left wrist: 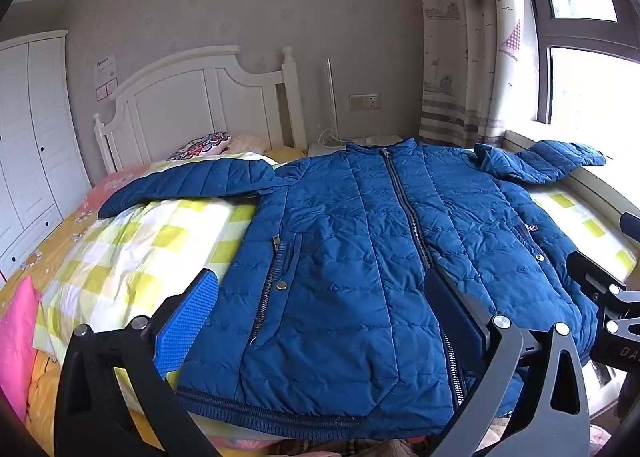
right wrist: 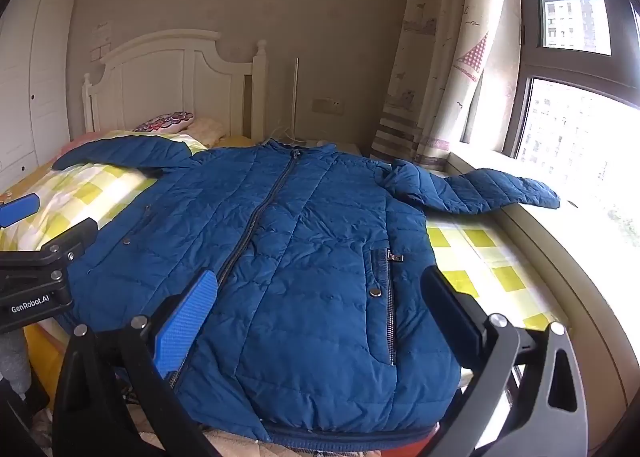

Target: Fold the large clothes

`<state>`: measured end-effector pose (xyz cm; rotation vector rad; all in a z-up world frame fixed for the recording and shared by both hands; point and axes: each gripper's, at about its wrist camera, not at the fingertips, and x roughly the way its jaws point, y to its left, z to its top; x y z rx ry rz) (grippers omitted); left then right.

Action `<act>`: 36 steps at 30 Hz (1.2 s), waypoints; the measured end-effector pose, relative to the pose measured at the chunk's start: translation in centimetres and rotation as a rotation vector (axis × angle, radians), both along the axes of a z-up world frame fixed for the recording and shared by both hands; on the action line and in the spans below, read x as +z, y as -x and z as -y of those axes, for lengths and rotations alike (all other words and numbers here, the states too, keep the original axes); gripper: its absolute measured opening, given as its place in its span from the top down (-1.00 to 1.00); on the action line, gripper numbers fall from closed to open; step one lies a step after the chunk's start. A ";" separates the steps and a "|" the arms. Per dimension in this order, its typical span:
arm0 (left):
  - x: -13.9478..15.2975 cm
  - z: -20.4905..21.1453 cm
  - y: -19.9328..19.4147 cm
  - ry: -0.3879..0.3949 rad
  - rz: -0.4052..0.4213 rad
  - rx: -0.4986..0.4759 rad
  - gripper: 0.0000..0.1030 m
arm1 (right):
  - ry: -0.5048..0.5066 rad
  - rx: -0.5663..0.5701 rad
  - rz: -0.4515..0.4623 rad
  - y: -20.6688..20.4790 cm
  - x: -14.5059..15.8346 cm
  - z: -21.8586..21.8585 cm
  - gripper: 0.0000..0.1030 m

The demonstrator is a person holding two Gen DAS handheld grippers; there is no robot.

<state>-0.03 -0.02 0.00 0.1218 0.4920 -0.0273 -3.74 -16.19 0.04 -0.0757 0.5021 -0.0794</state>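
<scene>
A blue quilted jacket [left wrist: 360, 249] lies flat and zipped on the bed, front up, collar toward the headboard; it also shows in the right wrist view [right wrist: 304, 257]. Its left sleeve [left wrist: 180, 185] stretches over the checked quilt. Its right sleeve [right wrist: 480, 189] reaches onto the window sill. My left gripper [left wrist: 324, 297] is open and empty above the jacket's left hem half. My right gripper [right wrist: 320, 297] is open and empty above the right hem half. The right gripper's body shows at the left view's edge [left wrist: 608, 297]; the left gripper's body shows in the right view [right wrist: 36, 273].
A yellow-green checked quilt [left wrist: 132, 257] covers the bed. A white headboard [left wrist: 192, 97] and patterned pillow [left wrist: 200, 145] are at the far end. A white wardrobe [left wrist: 28, 137] stands left. The window sill [right wrist: 560, 249] and curtain [right wrist: 440, 57] run along the right. A pink cloth [left wrist: 16, 337] lies near left.
</scene>
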 end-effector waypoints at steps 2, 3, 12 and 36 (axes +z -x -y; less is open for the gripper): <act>0.0 -0.1 0.0 0.003 -0.002 0.000 -0.91 | 0.002 -0.001 0.002 -0.1 -0.1 0.0 -0.95; 0.0 -0.1 0.0 0.004 -0.004 0.001 -0.91 | 0.001 -0.002 0.004 -0.1 -0.1 0.0 -0.96; -0.6 -0.3 -0.2 0.000 -0.019 0.006 -0.91 | -0.006 0.001 -0.001 -0.1 -0.1 0.2 -0.95; -0.6 -0.5 -0.1 -0.005 -0.015 0.010 -0.91 | -0.023 0.006 -0.013 -0.2 -0.8 0.0 -0.96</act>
